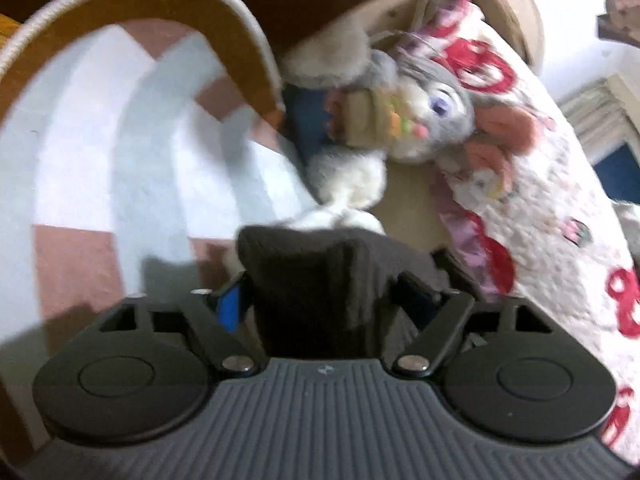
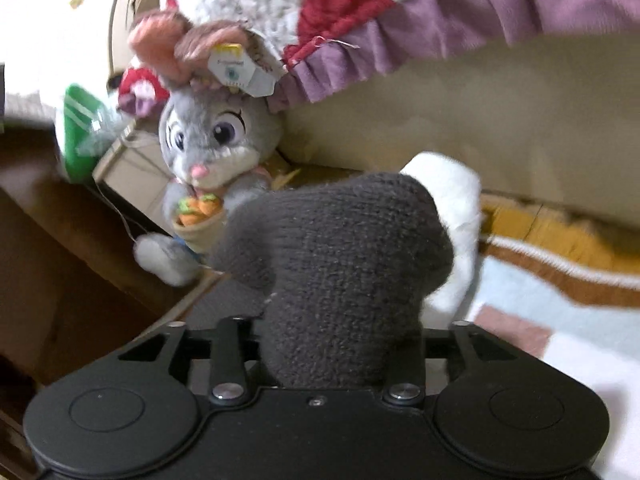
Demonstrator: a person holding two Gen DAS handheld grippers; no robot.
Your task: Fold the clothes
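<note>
A dark grey knitted garment fills the space between the fingers of my left gripper, which is shut on it; the fingertips are hidden by the cloth. In the right wrist view the same dark grey knit bulges out of my right gripper, also shut on it, fingertips hidden. Both grippers hold the knit above a rug with pale blue, white and pink blocks and an orange-brown border, which also shows in the right wrist view.
A grey and white plush rabbit with a carrot cone sits just ahead, also in the right view. A white quilt with red prints and purple frill hangs beside it. Cardboard boxes stand behind.
</note>
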